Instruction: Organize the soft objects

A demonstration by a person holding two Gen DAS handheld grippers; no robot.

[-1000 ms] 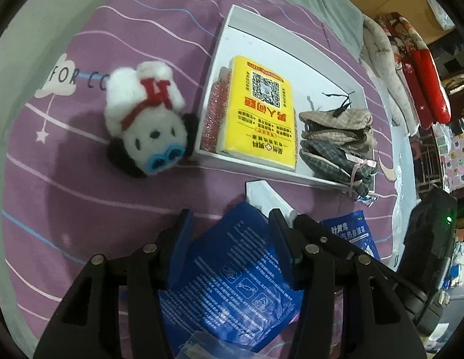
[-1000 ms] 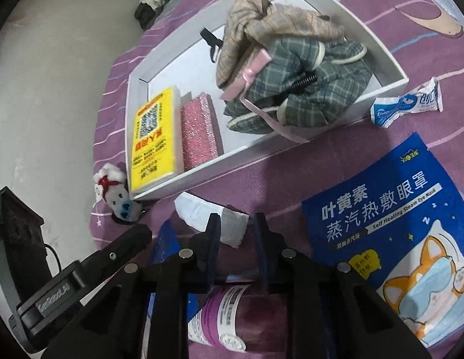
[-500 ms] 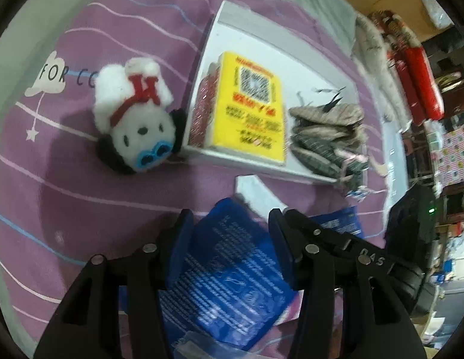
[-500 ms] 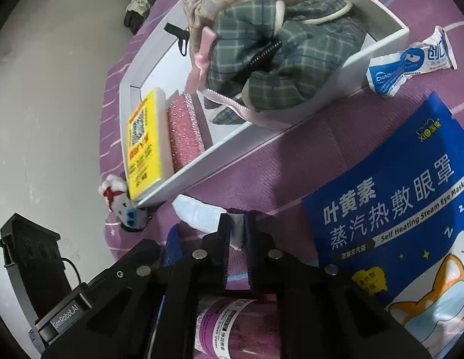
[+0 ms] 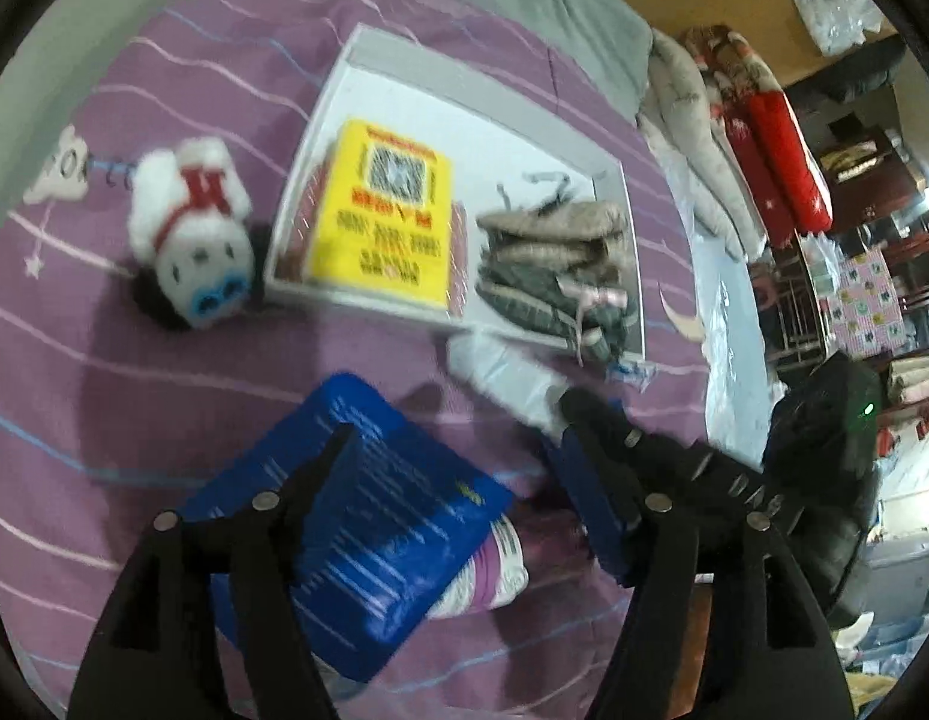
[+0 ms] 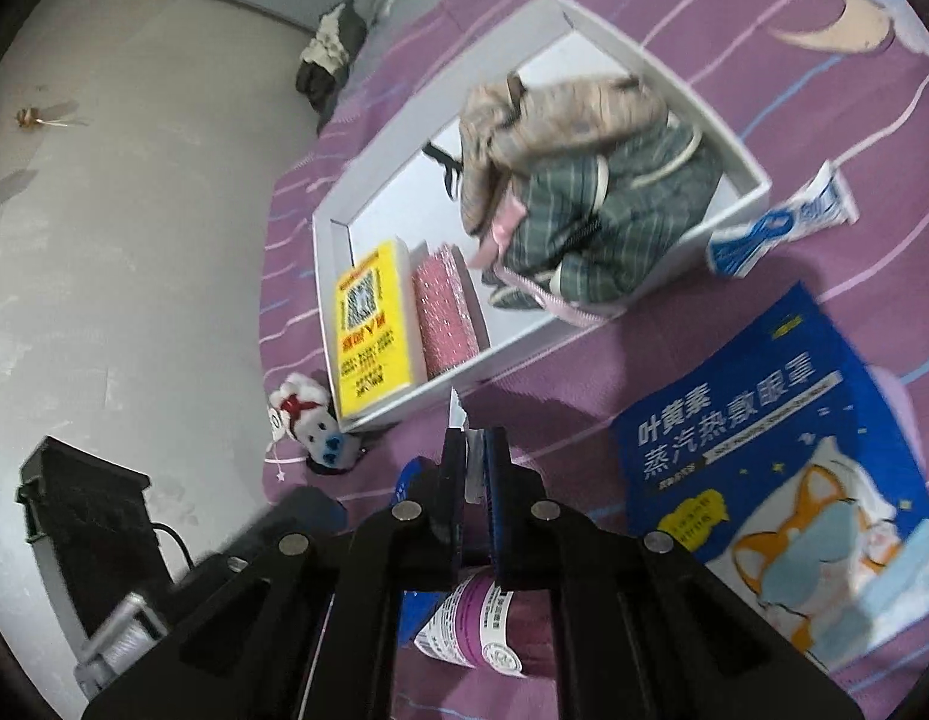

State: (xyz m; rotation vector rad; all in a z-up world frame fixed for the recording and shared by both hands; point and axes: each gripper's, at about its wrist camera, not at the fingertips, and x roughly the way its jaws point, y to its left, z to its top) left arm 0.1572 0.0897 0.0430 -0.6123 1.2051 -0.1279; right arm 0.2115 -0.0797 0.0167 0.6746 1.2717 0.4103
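1. While its jaws stand wide apart with nothing between them, the left gripper (image 5: 458, 456) hovers over a dark blue packet (image 5: 368, 540) lying on the purple striped bedspread (image 5: 104, 396).
2. Ahead and to its left lies a white plush toy (image 5: 191, 246) with a red bow — touching the outer wall of the white tray (image 5: 488, 93).
3. Straight ahead in the tray sit a yellow QR-code pad (image 5: 383, 219) and, further right, folded plaid cloths (image 5: 554, 276).
4. Clamped on a thin white sachet (image 6: 461, 420), the right gripper (image 6: 475, 462) holds it edge-up just short of the tray's near wall.
5. To its right lies a blue steam eye-mask pack (image 6: 770, 456); beyond that — a small blue-white sachet (image 6: 776, 225) beside the tray.
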